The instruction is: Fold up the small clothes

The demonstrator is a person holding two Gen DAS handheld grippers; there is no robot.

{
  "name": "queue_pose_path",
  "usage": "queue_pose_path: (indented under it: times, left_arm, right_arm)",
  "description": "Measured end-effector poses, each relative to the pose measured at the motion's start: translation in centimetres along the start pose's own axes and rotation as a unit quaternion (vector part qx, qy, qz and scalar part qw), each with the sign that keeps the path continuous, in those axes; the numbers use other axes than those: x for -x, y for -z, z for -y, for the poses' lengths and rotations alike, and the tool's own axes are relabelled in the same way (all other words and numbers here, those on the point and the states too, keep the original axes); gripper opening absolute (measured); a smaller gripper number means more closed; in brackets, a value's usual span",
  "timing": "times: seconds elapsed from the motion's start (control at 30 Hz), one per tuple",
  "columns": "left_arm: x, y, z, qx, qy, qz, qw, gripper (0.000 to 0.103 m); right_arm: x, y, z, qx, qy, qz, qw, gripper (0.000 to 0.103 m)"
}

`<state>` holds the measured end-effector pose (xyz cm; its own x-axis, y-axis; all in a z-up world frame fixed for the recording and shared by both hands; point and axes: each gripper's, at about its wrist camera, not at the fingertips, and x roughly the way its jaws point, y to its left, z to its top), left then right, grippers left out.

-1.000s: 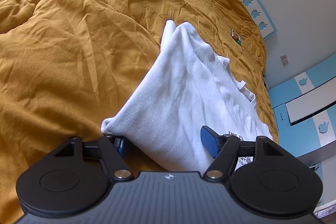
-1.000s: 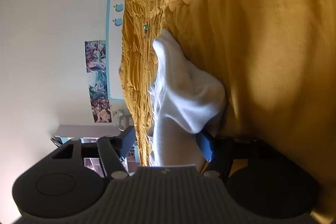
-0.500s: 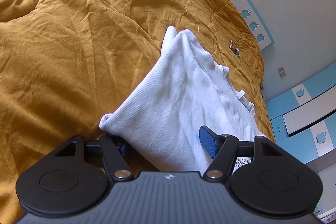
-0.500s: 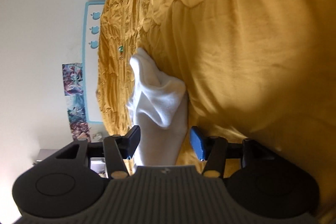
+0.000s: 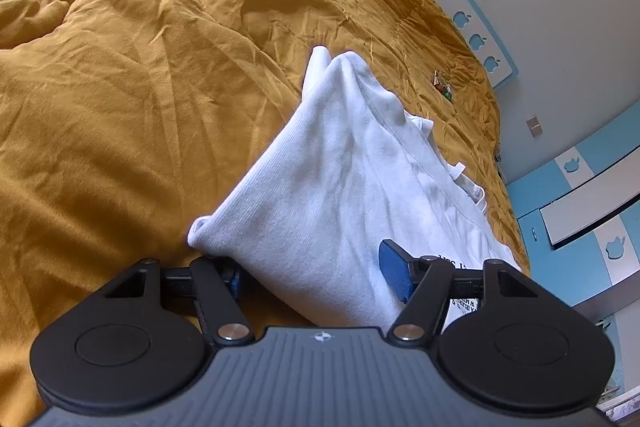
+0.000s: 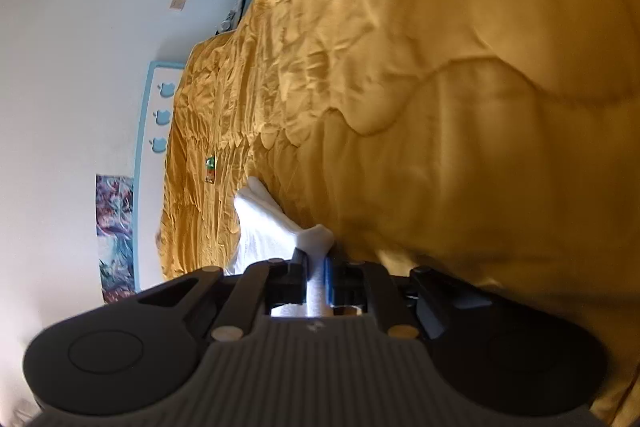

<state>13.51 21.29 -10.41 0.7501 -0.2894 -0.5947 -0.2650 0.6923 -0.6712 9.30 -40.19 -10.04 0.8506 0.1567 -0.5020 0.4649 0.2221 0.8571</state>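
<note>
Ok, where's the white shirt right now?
The shirt lies on the orange quilt, between the open left gripper fingers; the right gripper pinches one corner.

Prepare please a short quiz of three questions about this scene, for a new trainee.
1. True or false: the right gripper is shut on the white garment.
2. The left gripper jaws are: A) wide apart around the garment, B) fully shut.
3. Fill in: the garment lies on a ____ bedcover.

Key: 1 true; 2 A; 3 mustard-yellow.
</note>
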Motion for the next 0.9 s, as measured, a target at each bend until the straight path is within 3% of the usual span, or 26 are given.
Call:
queue_pose_path:
  times: [0.03, 0.1, 0.13, 0.23, 0.27, 0.33, 0.37, 0.47, 0.53, 0.6, 0.7, 0.77, 0.83, 0.9]
  left_arm:
    - [0.1, 0.0, -0.1, 0.001, -0.003, 0.002, 1.0000, 0.067]
    - [0.3, 0.0, -0.7, 0.019, -0.004, 0.005, 0.9998, 0.044]
    - [0.4, 0.0, -1.2, 0.038, 0.003, 0.006, 0.9993, 0.038]
    - [0.6, -0.3, -2.8, 0.094, 0.030, 0.001, 0.9951, 0.029]
    - [0.6, -0.3, -3.3, 0.108, 0.038, -0.001, 0.9935, 0.028]
    - [0.6, -0.3, -3.5, 0.113, 0.048, -0.001, 0.9924, 0.028]
    - [0.7, -0.3, -3.5, 0.109, 0.050, 0.000, 0.9928, 0.029]
    - [0.8, -0.1, -3.2, 0.098, 0.053, 0.001, 0.9937, 0.041]
    - [0.7, -0.2, -2.7, 0.098, 0.060, 0.002, 0.9934, 0.059]
    - [0.3, -0.4, -2.1, 0.099, 0.063, -0.002, 0.9931, 0.071]
    - [-0.7, -0.7, -1.3, 0.096, 0.045, -0.009, 0.9943, 0.072]
    - [-1.2, -0.8, -0.9, 0.090, 0.039, -0.015, 0.9951, 0.063]
    - [-1.5, -1.0, -1.0, 0.093, 0.030, -0.024, 0.9949, 0.028]
    - [-1.1, -0.8, -2.0, 0.134, 0.041, -0.028, 0.9897, 0.019]
  right_arm:
    - [0.0, -0.2, -0.8, 0.027, 0.012, -0.004, 1.000, 0.002]
    - [-0.3, -0.7, -2.0, 0.058, 0.028, -0.005, 0.998, 0.002]
    - [-0.2, -0.8, -2.3, 0.071, 0.036, -0.002, 0.997, 0.002]
    - [-0.2, 0.3, -3.5, 0.124, 0.075, 0.009, 0.989, 0.004]
    - [0.0, 0.8, -3.0, 0.120, 0.085, 0.011, 0.989, 0.010]
    - [0.3, 1.1, -1.8, 0.087, 0.065, 0.006, 0.994, 0.022]
    - [0.3, 1.2, -0.9, 0.066, 0.043, -0.008, 0.997, 0.032]
    - [-0.2, 0.6, 0.7, 0.016, 0.009, -0.070, 0.997, 0.036]
    - [-0.4, 0.6, 1.7, -0.033, -0.018, -0.100, 0.994, 0.045]
    - [-0.9, 0.9, 1.4, -0.033, -0.025, -0.112, 0.993, 0.056]
    - [-2.6, 1.9, 0.5, -0.016, -0.029, -0.125, 0.992, 0.071]
    - [-3.7, 2.7, -0.1, -0.006, -0.017, -0.121, 0.992, 0.072]
    - [-4.4, 3.4, -0.7, 0.005, -0.014, -0.109, 0.994, 0.069]
    - [-5.1, 4.1, -1.1, 0.023, -0.015, -0.101, 0.995, 0.034]
